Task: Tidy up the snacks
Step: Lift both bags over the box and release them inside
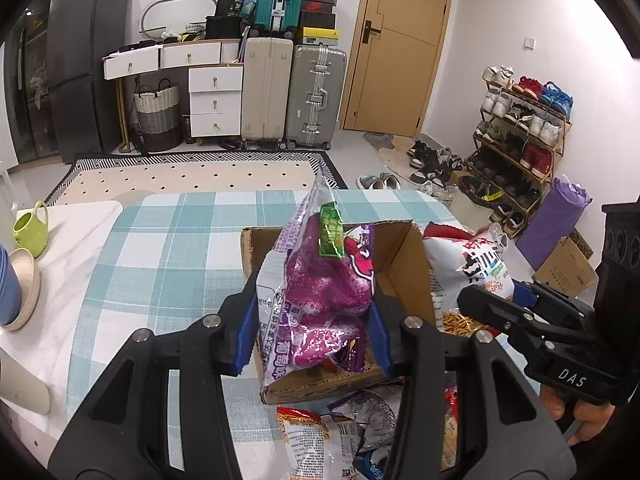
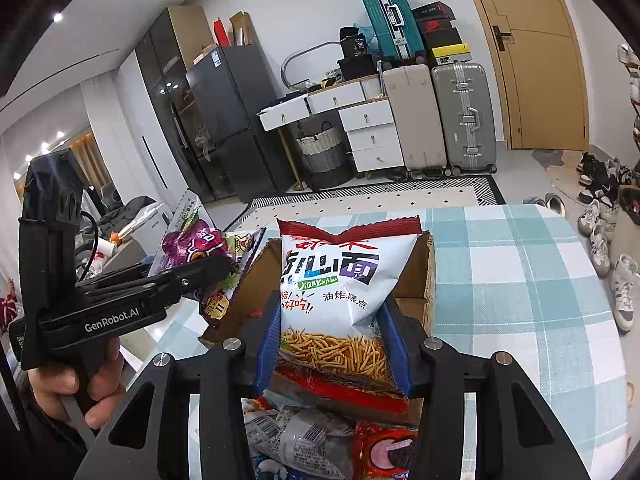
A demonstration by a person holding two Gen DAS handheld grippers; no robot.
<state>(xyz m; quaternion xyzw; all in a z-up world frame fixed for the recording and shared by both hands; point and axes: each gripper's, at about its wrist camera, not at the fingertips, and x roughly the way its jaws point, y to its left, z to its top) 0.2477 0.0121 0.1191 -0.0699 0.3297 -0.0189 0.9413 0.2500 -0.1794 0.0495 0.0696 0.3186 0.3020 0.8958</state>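
Left wrist view: the table (image 1: pixel 168 240), covered in a teal-and-white checked cloth, carries an open cardboard box (image 1: pixel 404 256). The left gripper (image 1: pixel 312 336) is clenched on a purple snack bag (image 1: pixel 320 292), held upright over the box with its blue pads pressing both sides. Only this view shows the green mug (image 1: pixel 31 228) and the stacked bowls (image 1: pixel 24 288) at the table's left edge, and the shoe rack (image 1: pixel 520 128) against the right wall.

Right wrist view: the right gripper (image 2: pixel 334 344) grasps a white noodle snack bag (image 2: pixel 340 280), upright above the same box, whose wall (image 2: pixel 420 280) shows behind the bag. Only this view shows the person's hand (image 2: pixel 80 384) wrapped around the left gripper's handle, and an Oreo packet (image 2: pixel 384 452) among the loose snack packets (image 2: pixel 296 436) lying on the table just in front of the box.
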